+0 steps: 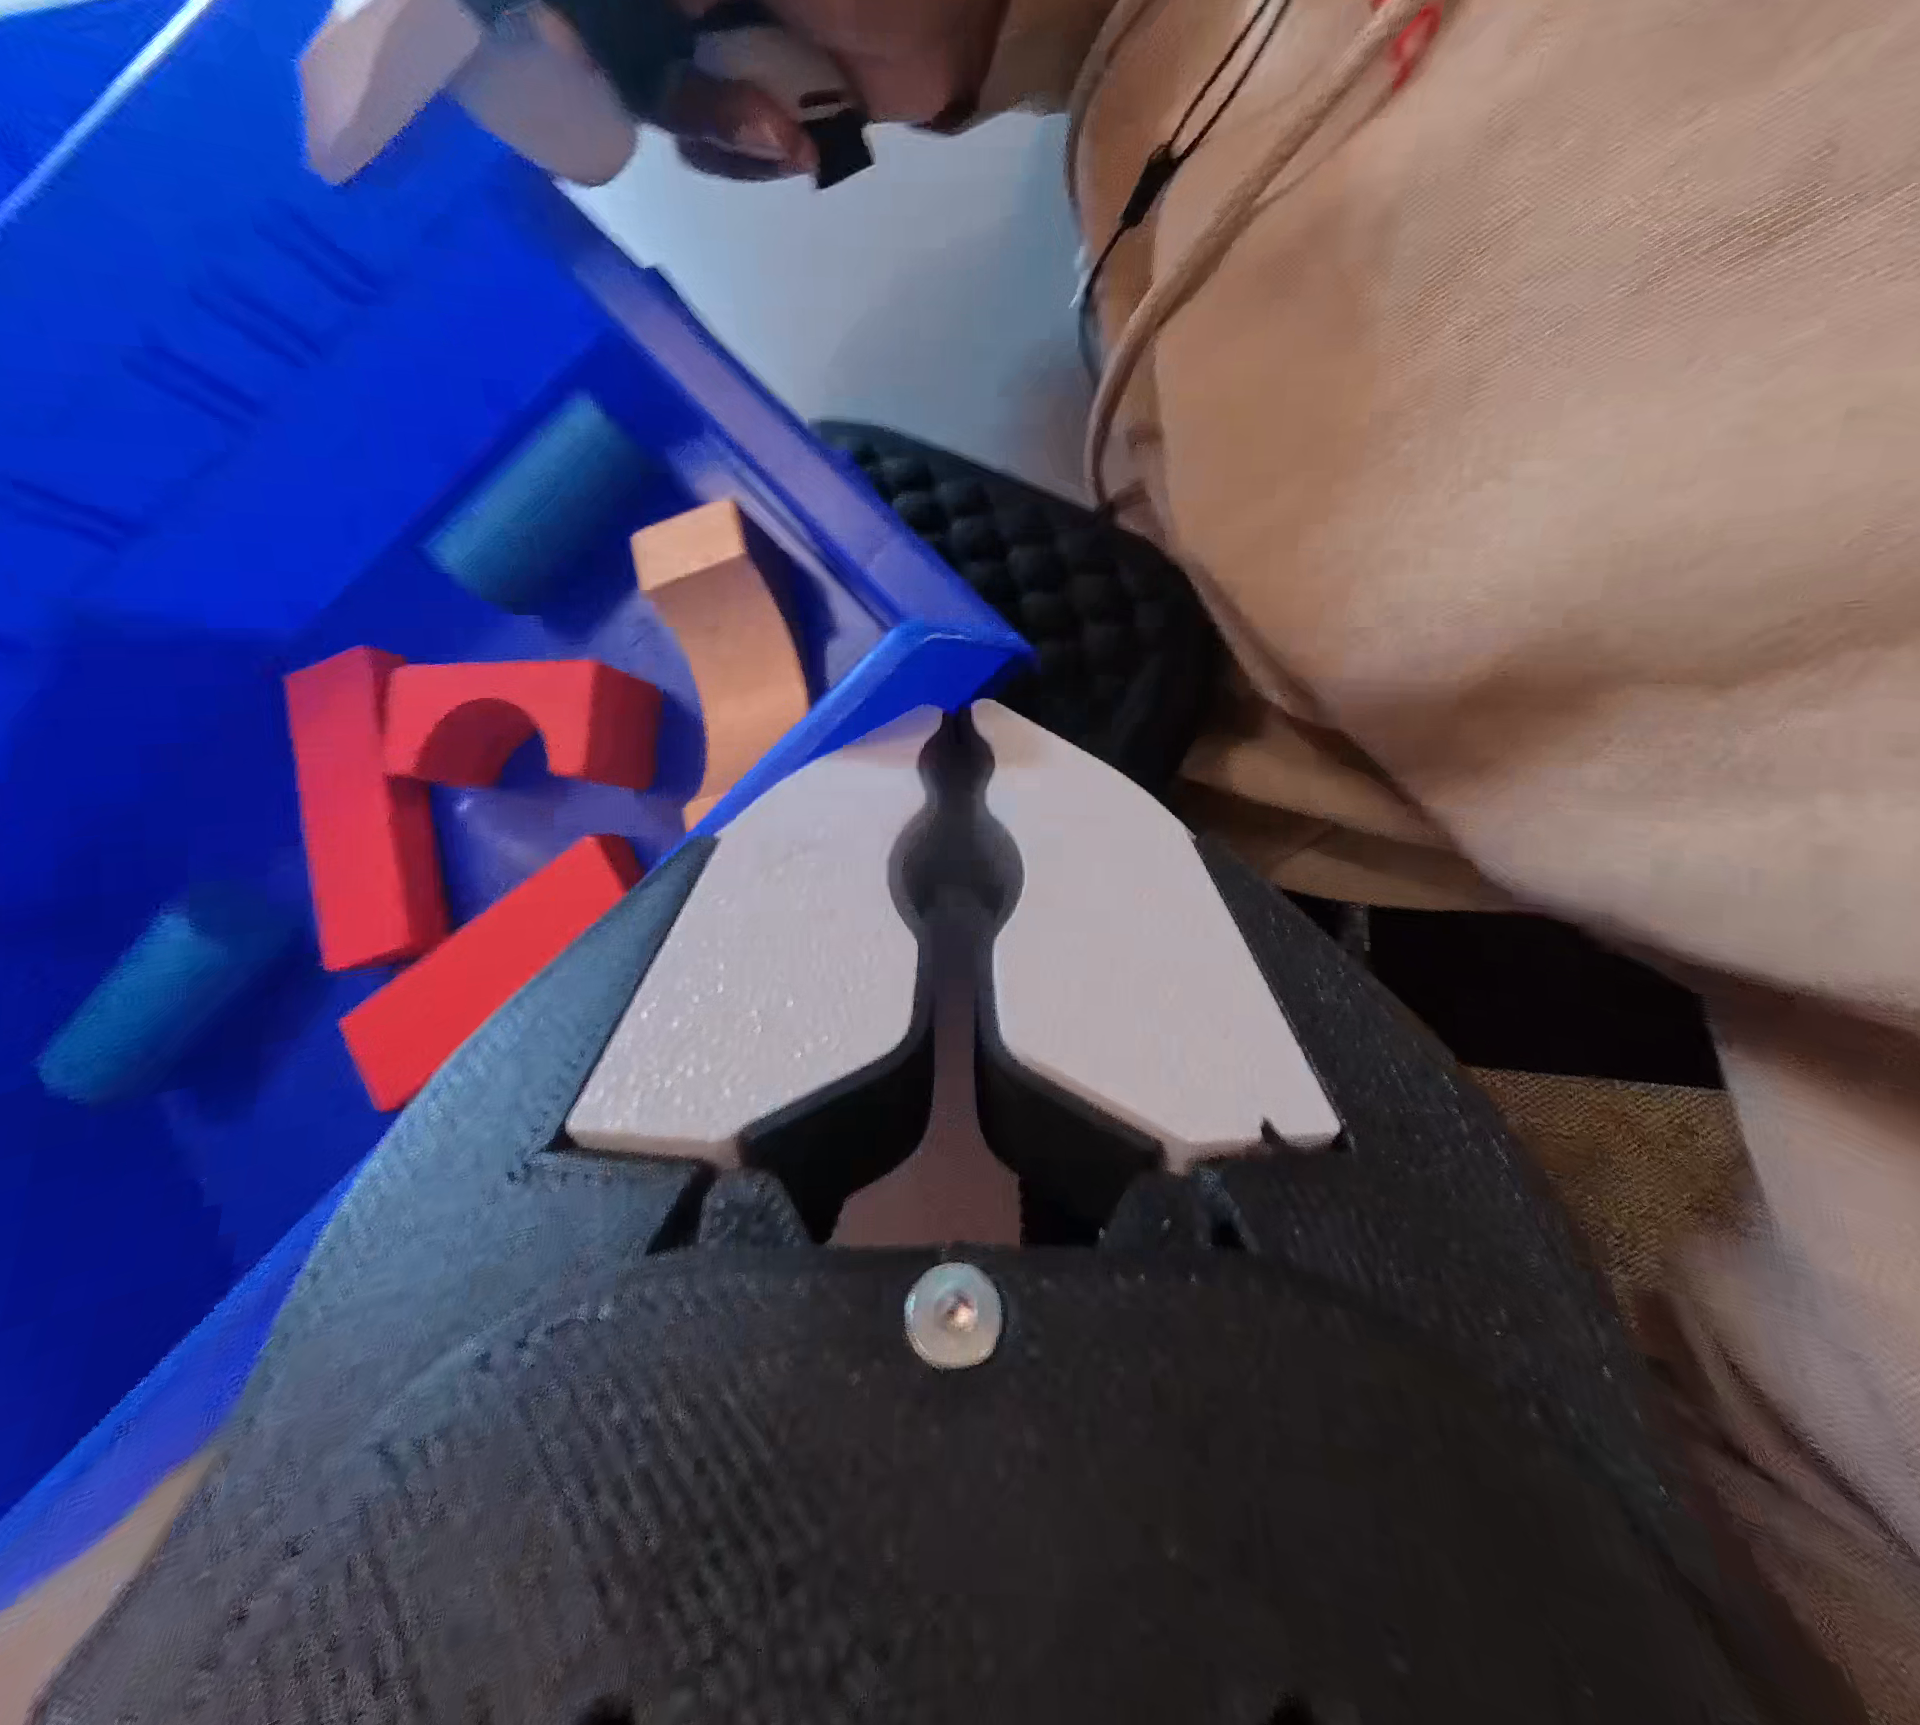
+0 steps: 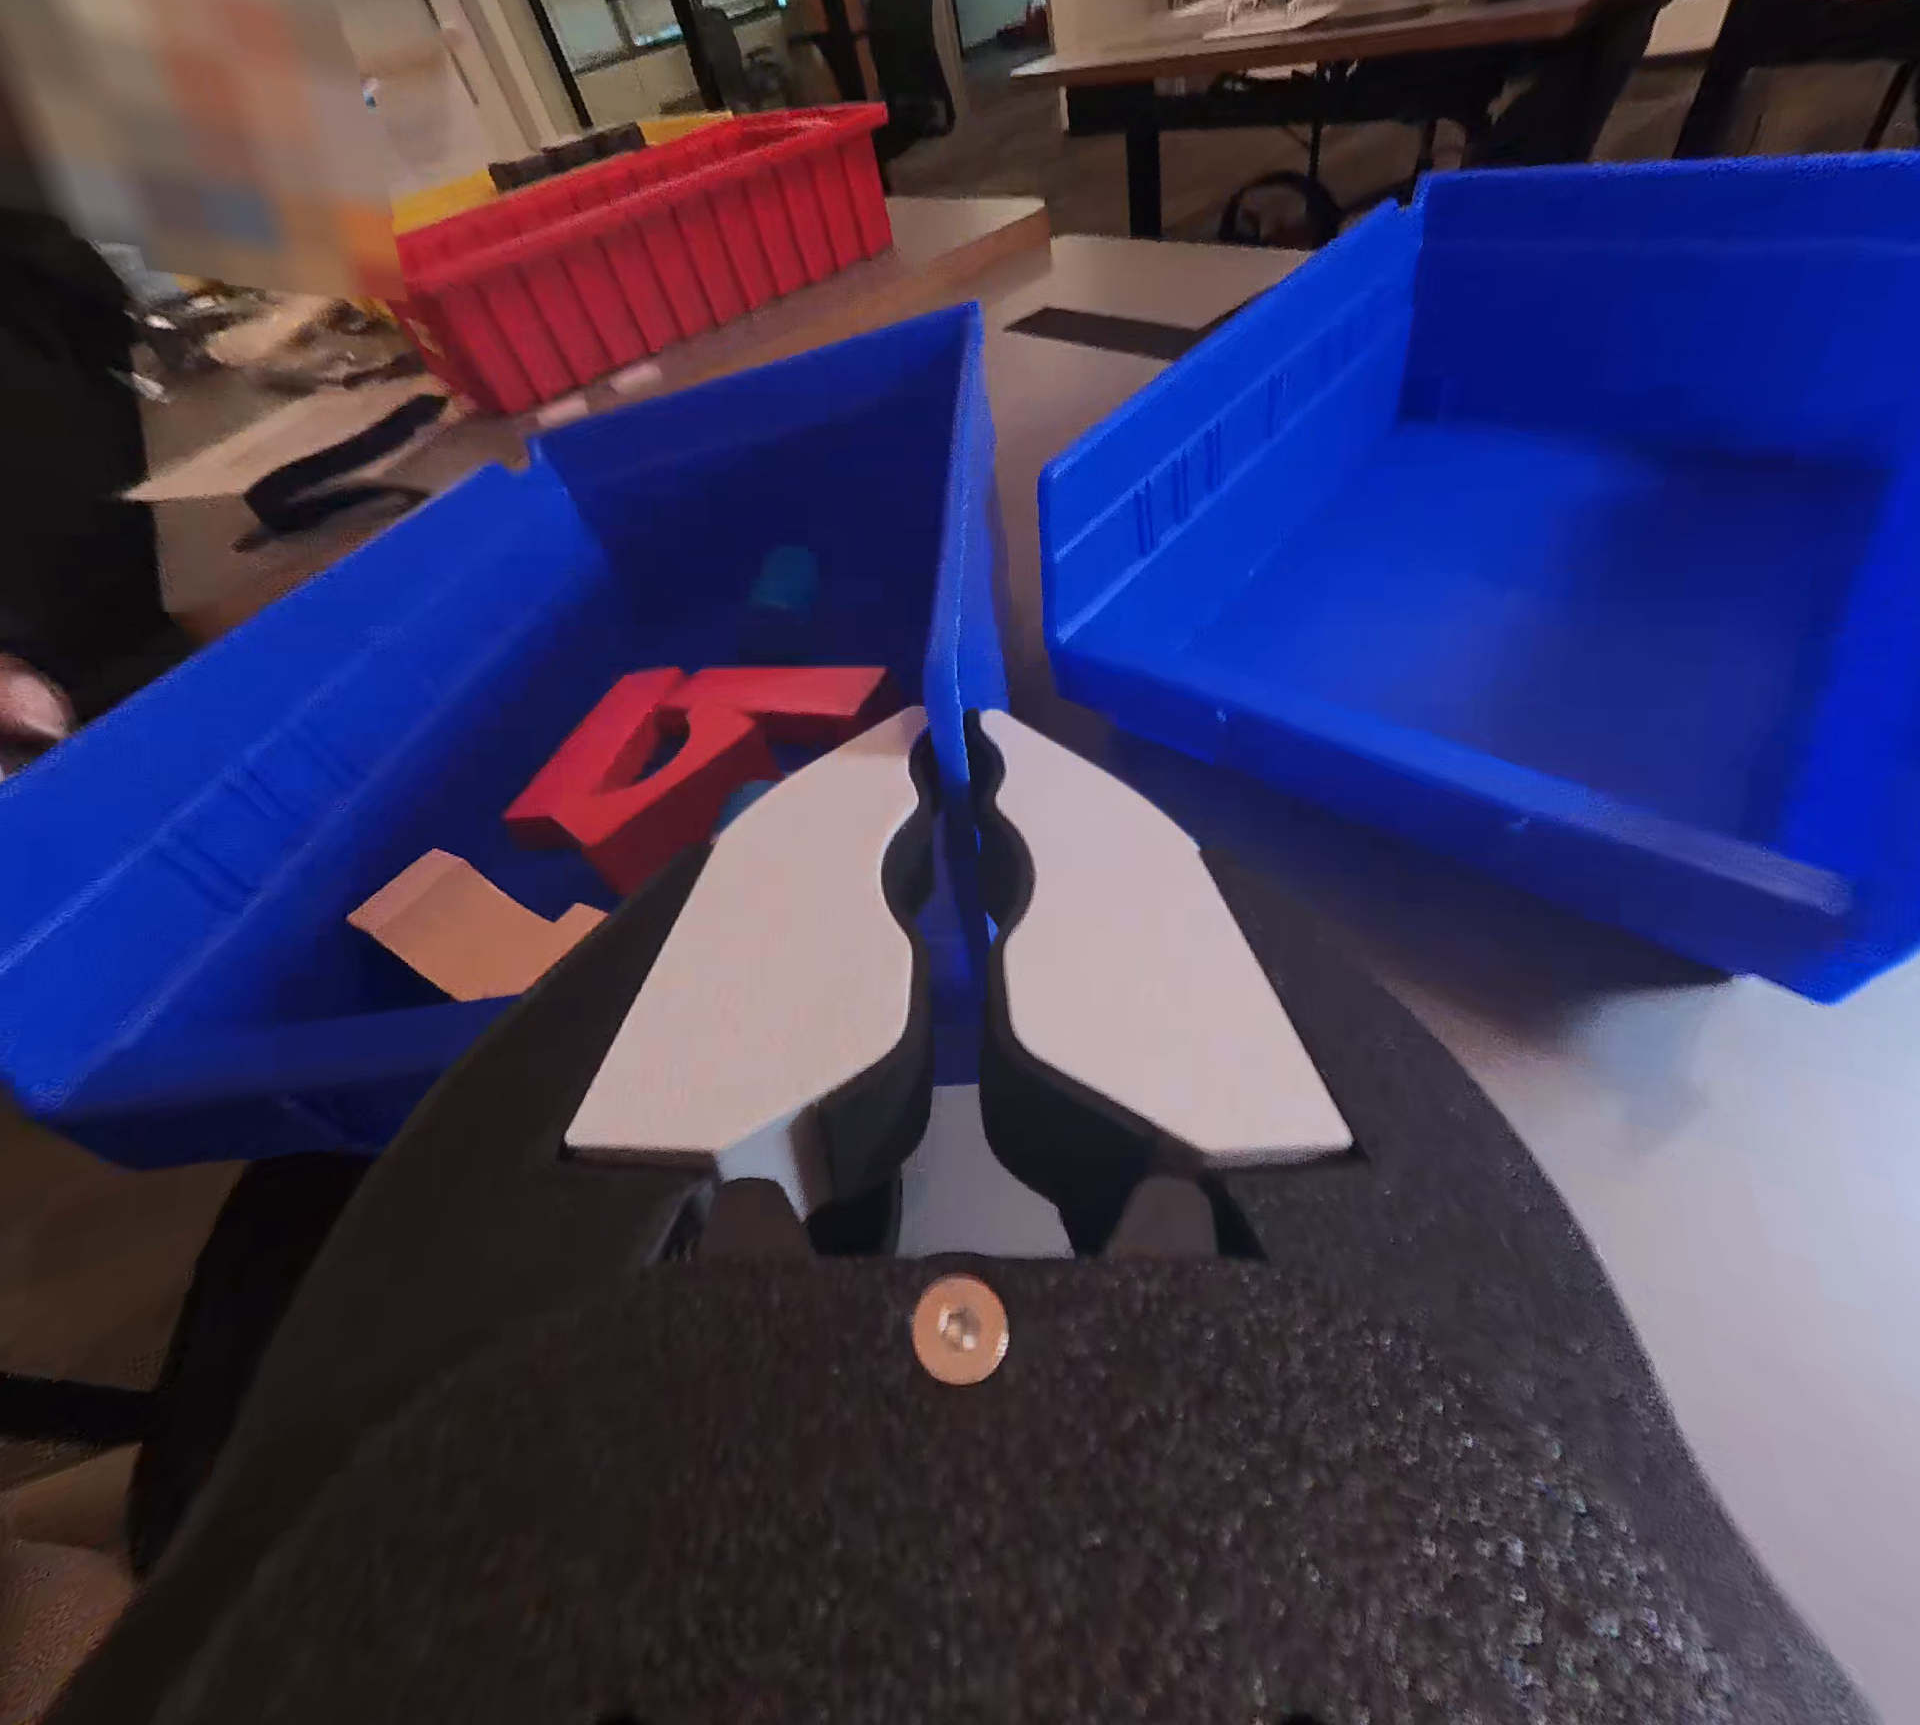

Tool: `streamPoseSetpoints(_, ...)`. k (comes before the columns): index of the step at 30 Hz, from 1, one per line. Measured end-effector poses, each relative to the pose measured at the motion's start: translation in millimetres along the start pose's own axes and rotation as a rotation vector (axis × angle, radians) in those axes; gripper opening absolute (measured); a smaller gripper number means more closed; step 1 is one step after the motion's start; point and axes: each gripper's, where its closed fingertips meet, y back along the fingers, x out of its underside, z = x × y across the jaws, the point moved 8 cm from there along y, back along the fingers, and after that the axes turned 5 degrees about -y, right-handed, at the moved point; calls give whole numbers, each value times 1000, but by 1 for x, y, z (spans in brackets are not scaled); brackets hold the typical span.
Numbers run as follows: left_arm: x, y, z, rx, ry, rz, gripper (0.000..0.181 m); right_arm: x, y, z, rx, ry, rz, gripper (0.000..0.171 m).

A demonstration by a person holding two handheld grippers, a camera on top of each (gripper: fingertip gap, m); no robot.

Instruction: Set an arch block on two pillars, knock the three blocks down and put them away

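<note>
Both grippers, left and right, clench the bin wall; no legible labels.

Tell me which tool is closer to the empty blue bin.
Right. The right tool is shut on the side wall of the block-filled bin, and the empty blue bin sits just beside it. The left tool is closed at that filled bin's corner; the empty bin is outside its view.

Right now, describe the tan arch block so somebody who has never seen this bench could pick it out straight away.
Two blue bins sit side by side on the table; take the left bin, the one holding blocks, which the right gripper pinches by its wall. The tan arch block lies in its near corner, just in front of the red blocks. It is the only pale, unpainted-looking piece there.
</note>
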Motion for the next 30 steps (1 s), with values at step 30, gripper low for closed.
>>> streamPoseSetpoints(30, 36, -2, 43, -357, -129, 344, 41, -43, -6, -192, 375, 99, 319, 9)
